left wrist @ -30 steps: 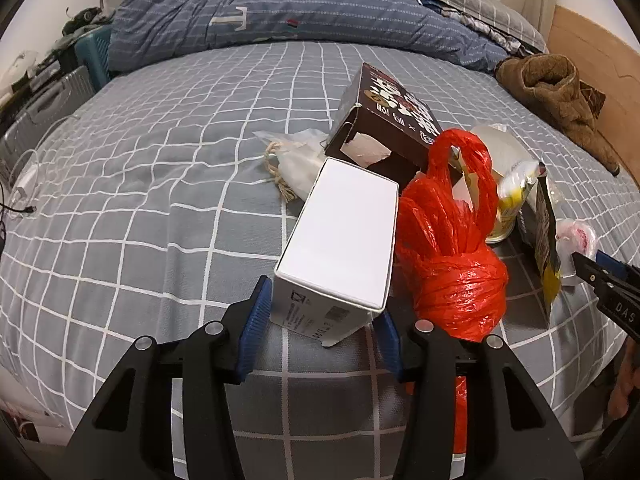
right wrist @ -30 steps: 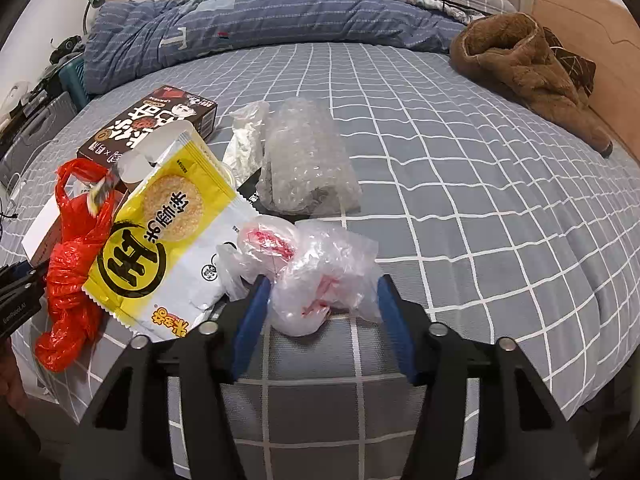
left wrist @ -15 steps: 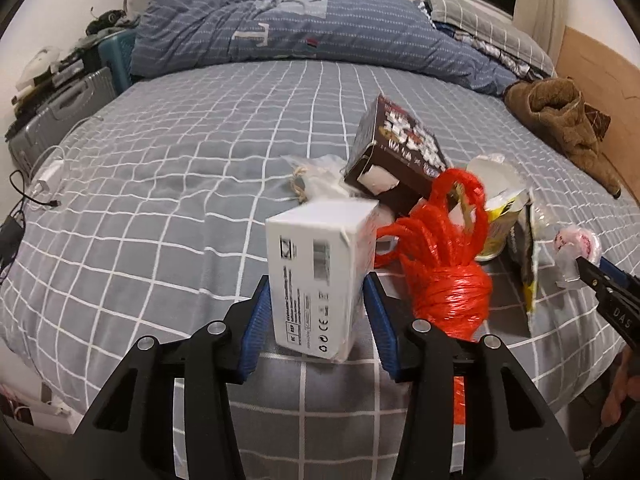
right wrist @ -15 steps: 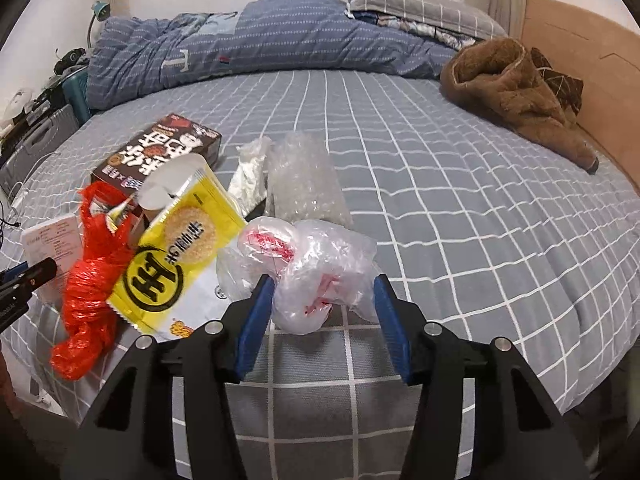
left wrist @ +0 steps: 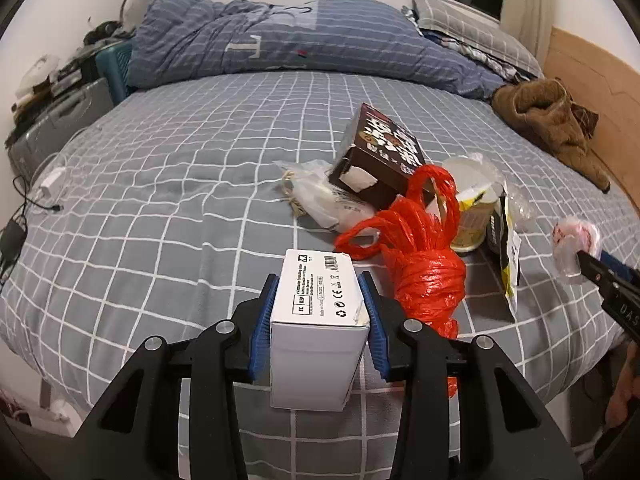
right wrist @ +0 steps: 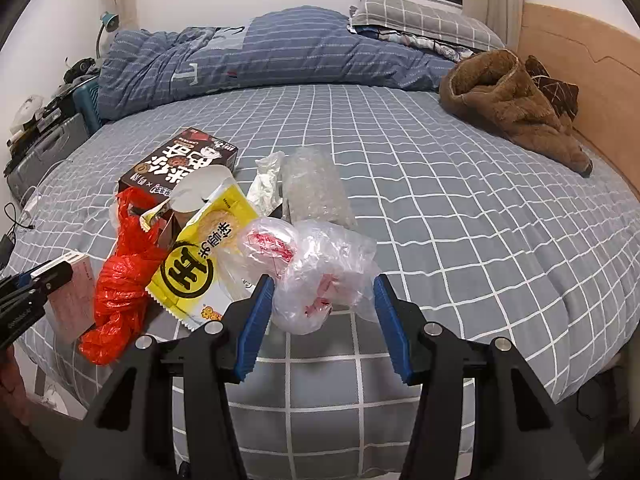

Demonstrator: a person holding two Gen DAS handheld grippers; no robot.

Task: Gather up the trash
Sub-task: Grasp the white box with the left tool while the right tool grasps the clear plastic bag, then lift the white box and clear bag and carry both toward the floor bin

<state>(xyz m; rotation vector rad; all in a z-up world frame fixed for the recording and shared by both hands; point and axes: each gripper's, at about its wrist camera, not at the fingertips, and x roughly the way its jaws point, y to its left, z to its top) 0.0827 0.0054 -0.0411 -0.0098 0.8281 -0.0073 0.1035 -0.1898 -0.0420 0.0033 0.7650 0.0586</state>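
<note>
My left gripper [left wrist: 319, 312] is shut on a white carton box [left wrist: 320, 320] and holds it lifted above the bed's near edge. My right gripper [right wrist: 322, 300] is shut on a crumpled clear plastic bag [right wrist: 320, 268] with red print, also lifted. On the bed lie a red plastic bag [left wrist: 424, 256] [right wrist: 120, 280], a dark brown snack box [left wrist: 380, 160] [right wrist: 180, 164], a yellow snack packet [right wrist: 208, 256], a paper cup [left wrist: 472, 216], a clear packet with string [left wrist: 320, 196] and bubble wrap [right wrist: 316, 188].
The grey checked bed [left wrist: 160, 184] fills both views. A blue duvet [left wrist: 312, 40] and pillows lie at the back. A brown fleece garment [right wrist: 508, 108] lies at the right by the wooden headboard [right wrist: 592, 80]. A suitcase [left wrist: 56, 120] and cables stand at the left.
My left gripper has closed on the white box, lifted it and turned it on end. My right gripper has risen and drawn back with the clear plastic bag.
</note>
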